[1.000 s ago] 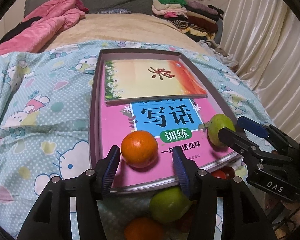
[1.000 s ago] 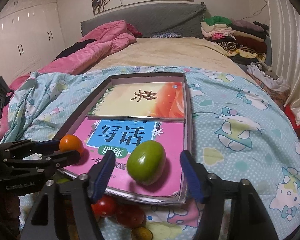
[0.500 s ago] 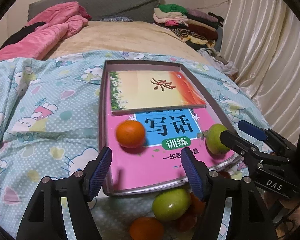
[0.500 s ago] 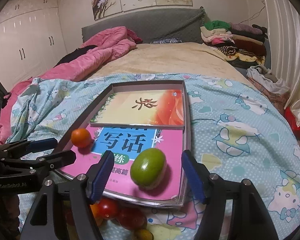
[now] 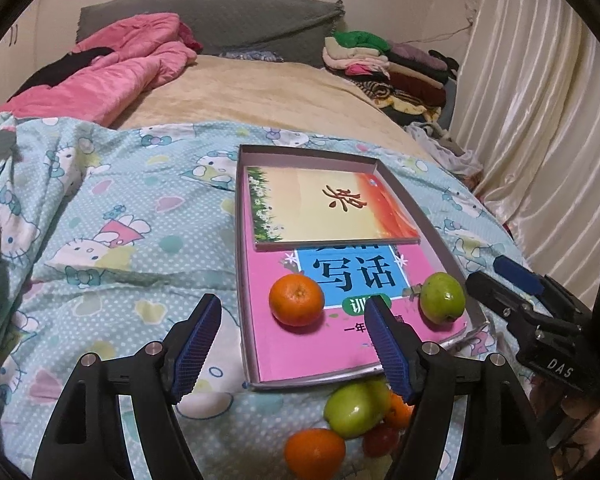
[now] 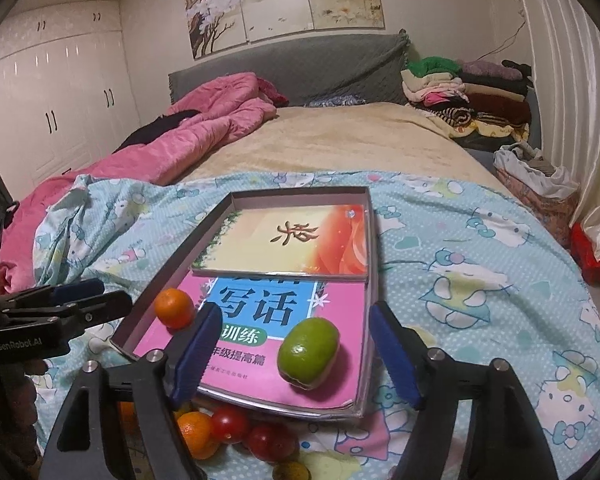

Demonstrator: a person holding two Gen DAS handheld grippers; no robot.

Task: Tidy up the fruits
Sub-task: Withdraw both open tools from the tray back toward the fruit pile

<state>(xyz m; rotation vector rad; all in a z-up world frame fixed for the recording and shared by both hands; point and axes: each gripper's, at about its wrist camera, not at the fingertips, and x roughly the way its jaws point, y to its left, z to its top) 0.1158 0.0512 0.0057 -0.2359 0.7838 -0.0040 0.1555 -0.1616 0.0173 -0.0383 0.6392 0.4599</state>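
An orange point(image 5: 297, 299) and a green fruit point(image 5: 442, 297) lie on a pink book inside a shallow box point(image 5: 239, 240) on the bed. My left gripper point(image 5: 293, 302) is open, pulled back above the box's near left corner; the orange lies beyond its fingertips, untouched. In the right wrist view the green fruit point(image 6: 308, 354) rests at the box's near right. My right gripper point(image 6: 295, 310) hangs over it with jaws opening and pads clear of the fruit. The orange point(image 6: 174, 307) sits at the box's left wall, beside the left gripper point(image 6: 100, 300).
Loose fruit lies on the quilt under the box's near edge: a green one point(image 5: 356, 408), an orange point(image 5: 314, 454) and red tomatoes point(image 6: 230, 424). A second book point(image 5: 328, 208) fills the box's far half. Pink bedding, folded clothes and curtains lie beyond.
The left jaws spread away from the orange and that gripper drew back and up; the orange stayed on the book. The right jaws widened around the green fruit, which stayed put.
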